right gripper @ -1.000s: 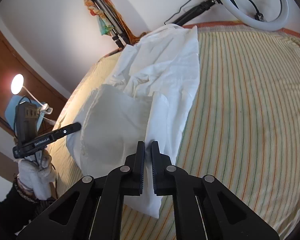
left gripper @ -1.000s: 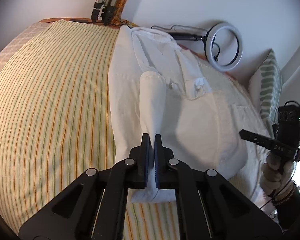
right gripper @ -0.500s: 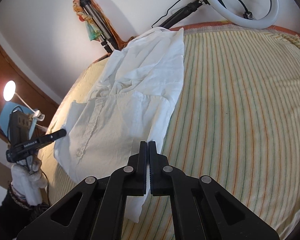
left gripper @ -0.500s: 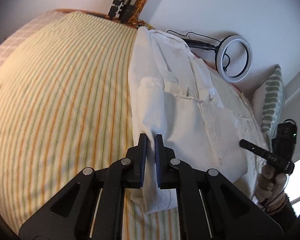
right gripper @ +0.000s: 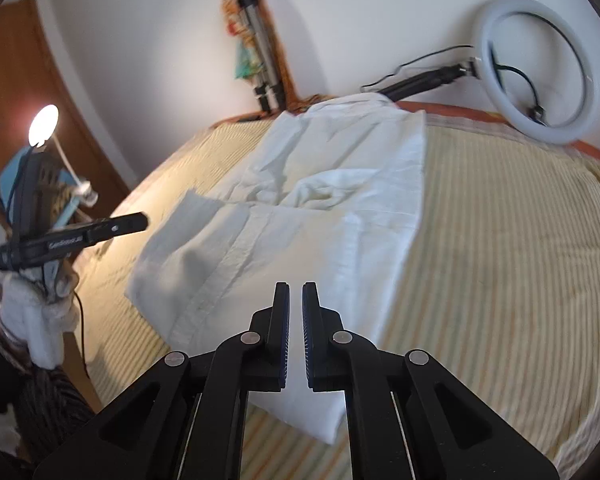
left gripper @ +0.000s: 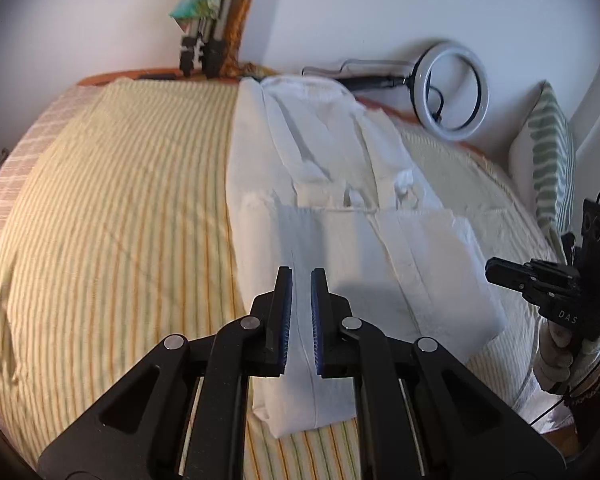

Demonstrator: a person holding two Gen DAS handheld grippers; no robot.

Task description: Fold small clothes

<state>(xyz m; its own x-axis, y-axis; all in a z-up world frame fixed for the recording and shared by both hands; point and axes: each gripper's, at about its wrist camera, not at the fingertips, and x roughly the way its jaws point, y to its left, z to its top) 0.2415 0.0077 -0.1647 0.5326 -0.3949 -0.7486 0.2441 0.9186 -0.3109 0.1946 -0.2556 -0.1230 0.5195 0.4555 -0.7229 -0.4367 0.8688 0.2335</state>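
Right wrist alone shows a lamp (right gripper: 43,125) — left, a pillow (left gripper: 553,156)

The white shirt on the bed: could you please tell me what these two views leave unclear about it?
- White shirt, near hem: hidden behind the left tool in the left wrist view and behind the right tool in the right wrist view.
- Collar end: small and bunched in both views.
- Buttons: blurred; no count possible.
- Layers under the fold: covered by cloth.

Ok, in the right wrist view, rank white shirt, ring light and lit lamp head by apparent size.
1. white shirt, by far.
2. ring light.
3. lit lamp head, smallest, though it sits farther off, so true size is unsure.
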